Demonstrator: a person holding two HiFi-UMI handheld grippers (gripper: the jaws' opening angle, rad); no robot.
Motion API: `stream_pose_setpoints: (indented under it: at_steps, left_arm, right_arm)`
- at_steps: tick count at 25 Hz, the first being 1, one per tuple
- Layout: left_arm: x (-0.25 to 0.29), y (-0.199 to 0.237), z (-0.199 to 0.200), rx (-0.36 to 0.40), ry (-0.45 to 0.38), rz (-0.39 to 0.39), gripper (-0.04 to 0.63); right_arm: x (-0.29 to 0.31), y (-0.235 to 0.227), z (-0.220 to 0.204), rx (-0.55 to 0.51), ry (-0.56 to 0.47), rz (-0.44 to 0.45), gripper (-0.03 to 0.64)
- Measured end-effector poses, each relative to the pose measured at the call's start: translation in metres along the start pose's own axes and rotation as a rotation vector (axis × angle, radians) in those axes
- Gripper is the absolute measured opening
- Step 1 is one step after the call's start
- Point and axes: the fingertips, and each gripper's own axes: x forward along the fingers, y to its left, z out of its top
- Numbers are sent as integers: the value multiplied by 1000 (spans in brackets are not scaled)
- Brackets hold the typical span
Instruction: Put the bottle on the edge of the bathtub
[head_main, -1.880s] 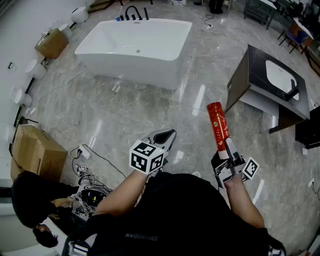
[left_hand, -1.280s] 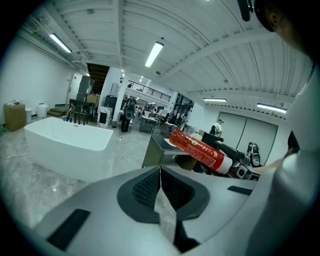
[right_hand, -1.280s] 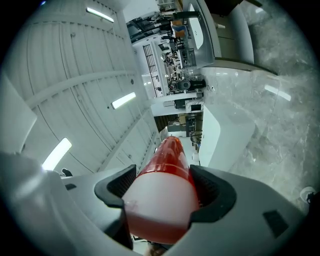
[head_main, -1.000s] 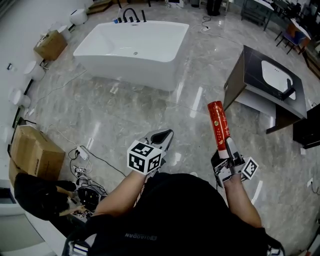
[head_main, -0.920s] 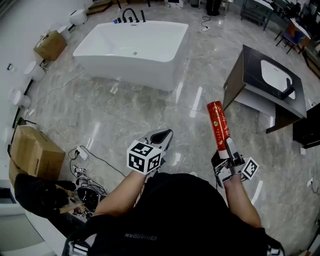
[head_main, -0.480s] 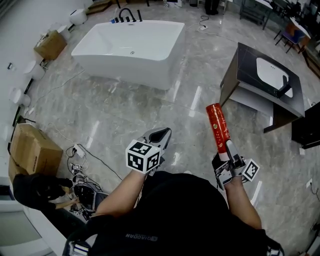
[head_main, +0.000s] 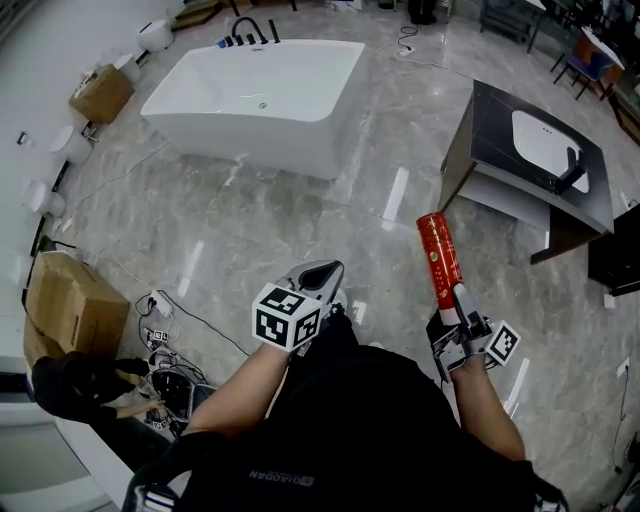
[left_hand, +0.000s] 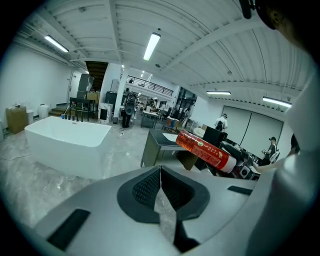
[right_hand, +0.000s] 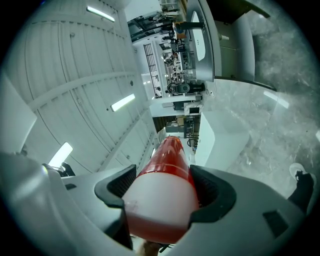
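Observation:
The white freestanding bathtub (head_main: 255, 95) stands on the marble floor at the top left of the head view, a few steps ahead of me. My right gripper (head_main: 452, 308) is shut on the white lower end of a red bottle (head_main: 438, 258), which points forward and up. In the right gripper view the bottle (right_hand: 167, 170) fills the space between the jaws, with the bathtub (right_hand: 222, 132) beyond it. My left gripper (head_main: 318, 276) is shut and holds nothing; its view shows the pads (left_hand: 145, 187) pressed together, the bathtub (left_hand: 67, 137) at left and the bottle (left_hand: 202, 149) at right.
A dark vanity cabinet (head_main: 500, 165) with a white sink stands to the right. Black faucets (head_main: 243, 30) rise at the tub's far end. Cardboard boxes (head_main: 70, 305) (head_main: 103, 88) line the left wall. Cables (head_main: 170, 310) and a crouching person (head_main: 80, 385) are at lower left.
The whole view has shifted a little: tub and vanity have slid slightly within the view. The right gripper and bottle sit slightly lower right. The person at lower left has crouched lower.

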Motion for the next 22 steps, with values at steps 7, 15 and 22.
stream_pose_setpoints:
  at_steps: [7, 15, 22]
  left_arm:
    - [39, 38, 21, -8, 12, -17, 18]
    - [96, 106, 98, -9, -26, -47, 18]
    - [124, 173, 143, 9, -45, -59, 18]
  right_arm:
    - [43, -14, 21, -13, 3, -4, 325]
    - [134, -31, 66, -33, -13, -42, 326]
    - [215, -36, 93, -56, -31, -1, 325]
